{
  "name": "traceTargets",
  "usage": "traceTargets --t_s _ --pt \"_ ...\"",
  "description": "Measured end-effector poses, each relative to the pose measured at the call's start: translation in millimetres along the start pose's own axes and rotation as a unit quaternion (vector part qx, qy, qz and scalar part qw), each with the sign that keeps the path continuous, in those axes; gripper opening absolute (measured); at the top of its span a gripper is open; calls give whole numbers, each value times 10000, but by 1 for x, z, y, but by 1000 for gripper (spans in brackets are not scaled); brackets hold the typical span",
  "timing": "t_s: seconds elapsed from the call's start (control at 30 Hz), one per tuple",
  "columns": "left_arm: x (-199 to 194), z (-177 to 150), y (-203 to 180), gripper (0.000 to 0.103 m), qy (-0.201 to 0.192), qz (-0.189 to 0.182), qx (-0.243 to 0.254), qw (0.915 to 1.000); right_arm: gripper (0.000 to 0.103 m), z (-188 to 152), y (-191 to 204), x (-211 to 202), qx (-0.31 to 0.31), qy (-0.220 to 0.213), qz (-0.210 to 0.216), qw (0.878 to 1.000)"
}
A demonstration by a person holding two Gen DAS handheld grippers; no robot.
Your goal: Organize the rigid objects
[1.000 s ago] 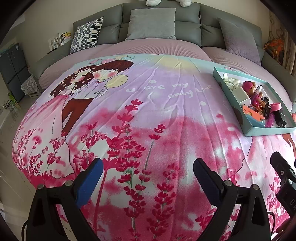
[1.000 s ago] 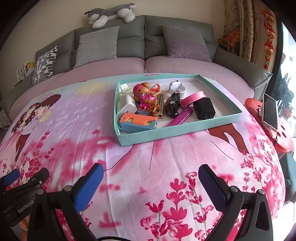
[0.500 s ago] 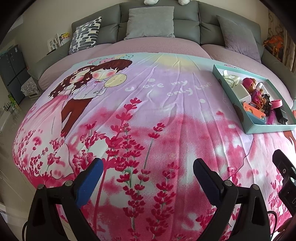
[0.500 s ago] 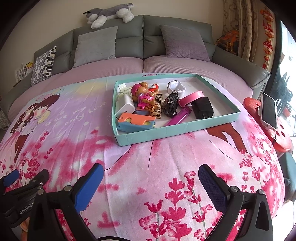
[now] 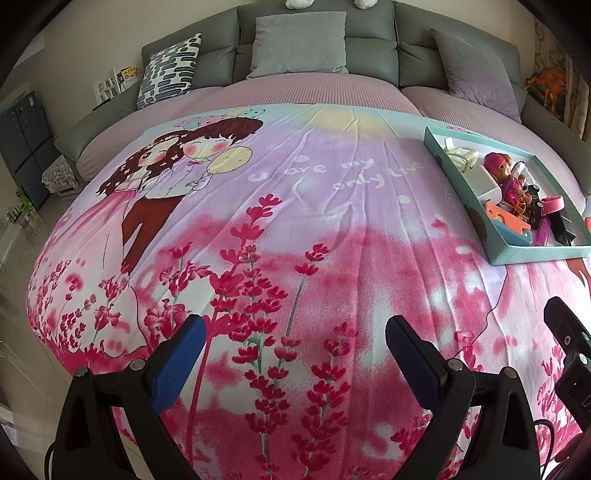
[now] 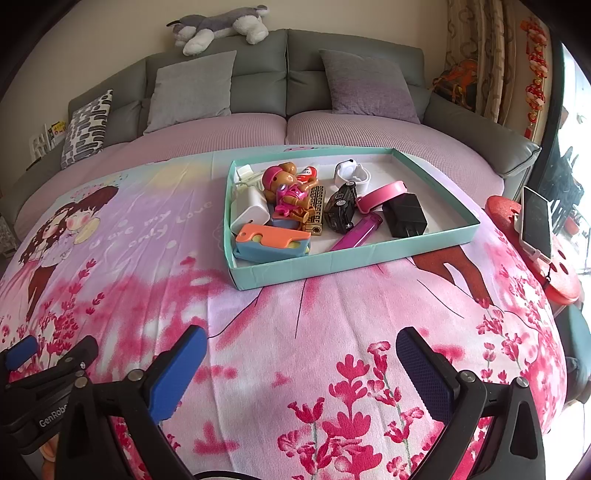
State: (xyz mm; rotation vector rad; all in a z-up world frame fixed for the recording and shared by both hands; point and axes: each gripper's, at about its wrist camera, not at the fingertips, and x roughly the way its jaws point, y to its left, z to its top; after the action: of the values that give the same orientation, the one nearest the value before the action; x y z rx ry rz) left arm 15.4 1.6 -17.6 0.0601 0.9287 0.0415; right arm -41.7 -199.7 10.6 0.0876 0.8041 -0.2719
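Observation:
A shallow teal box (image 6: 332,260) lies on the pink flowered bedspread. Inside are a toy bear with a pink cap (image 6: 284,184), a white charger (image 6: 251,214), an orange and blue case (image 6: 273,242), a black toy car (image 6: 341,206), a magenta stick (image 6: 358,232), a black adapter (image 6: 404,219), a pink band (image 6: 382,194) and a white watch (image 6: 352,173). In the left wrist view the box (image 5: 535,254) sits far right. My right gripper (image 6: 301,354) hangs open above the spread, short of the box. My left gripper (image 5: 293,341) is open too, over bare spread.
Grey cushions (image 6: 192,90) and a patterned pillow (image 5: 170,66) line the grey headboard, with a plush dog (image 6: 218,26) on top. A red stool (image 6: 554,258) at the right bedside carries a phone (image 6: 535,221). A dark cabinet (image 5: 22,144) stands left of the bed.
Both views have crept slightly toward the bed, so the box looks a little nearer and lower. Both grippers stay open and empty.

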Motion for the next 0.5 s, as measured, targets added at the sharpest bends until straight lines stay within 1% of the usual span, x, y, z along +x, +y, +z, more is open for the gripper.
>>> traceTargets --t_s 0.5 --pt "-1 0 -2 98 8 34 28 10000 103 0 0 1 -4 13 -7 10000"
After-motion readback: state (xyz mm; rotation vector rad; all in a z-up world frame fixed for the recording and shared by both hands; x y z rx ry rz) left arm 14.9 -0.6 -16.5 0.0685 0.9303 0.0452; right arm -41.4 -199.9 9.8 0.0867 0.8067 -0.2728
